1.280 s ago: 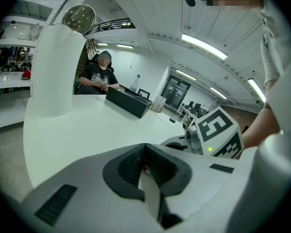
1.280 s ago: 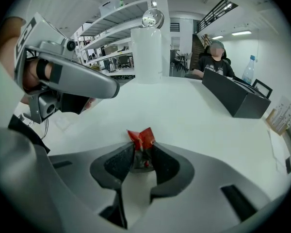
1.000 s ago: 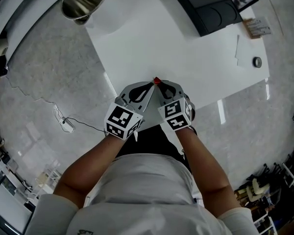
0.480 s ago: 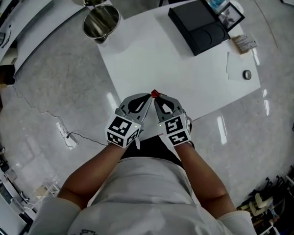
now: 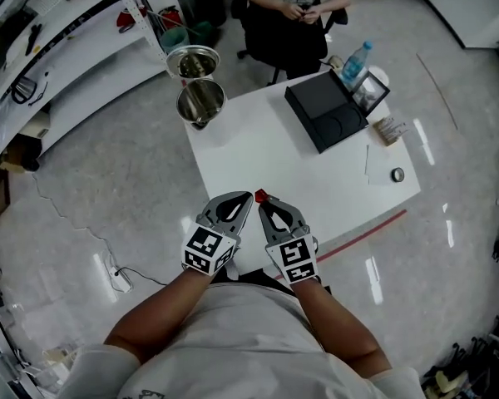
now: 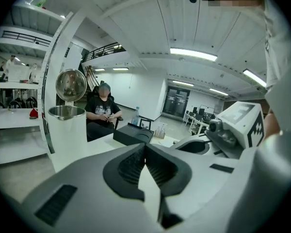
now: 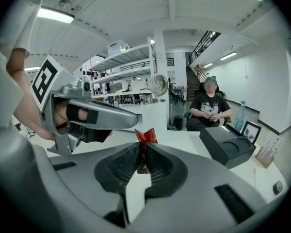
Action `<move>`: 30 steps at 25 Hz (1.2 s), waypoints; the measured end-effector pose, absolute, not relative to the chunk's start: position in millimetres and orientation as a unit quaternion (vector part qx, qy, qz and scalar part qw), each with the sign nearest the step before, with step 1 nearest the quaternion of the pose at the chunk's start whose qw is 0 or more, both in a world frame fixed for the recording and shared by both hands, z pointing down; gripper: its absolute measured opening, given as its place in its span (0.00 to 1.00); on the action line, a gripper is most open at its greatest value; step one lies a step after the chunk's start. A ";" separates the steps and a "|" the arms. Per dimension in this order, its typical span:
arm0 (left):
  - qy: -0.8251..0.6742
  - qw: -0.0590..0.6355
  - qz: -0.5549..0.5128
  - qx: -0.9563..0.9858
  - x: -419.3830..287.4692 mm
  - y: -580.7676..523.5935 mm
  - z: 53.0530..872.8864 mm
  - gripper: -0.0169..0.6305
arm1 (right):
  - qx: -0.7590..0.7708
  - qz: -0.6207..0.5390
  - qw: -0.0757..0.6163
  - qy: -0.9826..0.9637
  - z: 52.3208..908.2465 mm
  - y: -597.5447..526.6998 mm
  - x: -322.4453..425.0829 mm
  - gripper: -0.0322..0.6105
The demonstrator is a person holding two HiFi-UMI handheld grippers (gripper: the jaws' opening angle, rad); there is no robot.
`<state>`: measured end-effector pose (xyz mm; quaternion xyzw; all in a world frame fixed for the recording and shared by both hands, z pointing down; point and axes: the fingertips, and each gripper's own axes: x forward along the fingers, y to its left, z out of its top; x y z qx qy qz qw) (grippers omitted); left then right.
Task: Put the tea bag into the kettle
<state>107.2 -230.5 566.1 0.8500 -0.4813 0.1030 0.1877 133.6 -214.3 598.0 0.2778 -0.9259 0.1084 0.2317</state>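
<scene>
My right gripper (image 5: 262, 199) had its jaws, just tightened, pinching the red tea bag (image 5: 261, 194) over the counter's (image 5: 258, 156) near edge, my left gripper (image 5: 248, 197) clenched empty beside it; carrying it to the open kettle (image 5: 200, 102) at the far-left corner was left.

Lab hall: cluttered shelving (image 5: 50, 32), white worktable (image 5: 258, 152)

- The open-lidded steel kettle (image 5: 200, 102) stands on the white rectangular desk's (image 5: 266, 156) far left corner.
- The flat black box (image 5: 327, 116) lies at its far right.
- The left tongs (image 5: 248, 196) and right tongs (image 5: 262, 199) hang side by side above the near edge.
</scene>
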 end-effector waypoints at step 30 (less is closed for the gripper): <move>-0.459 0.125 0.042 0.879 -103.2 -219.4 472.0 0.04 | 0.406 0.080 0.111 -0.904 481.8 -206.3 -50.5 0.12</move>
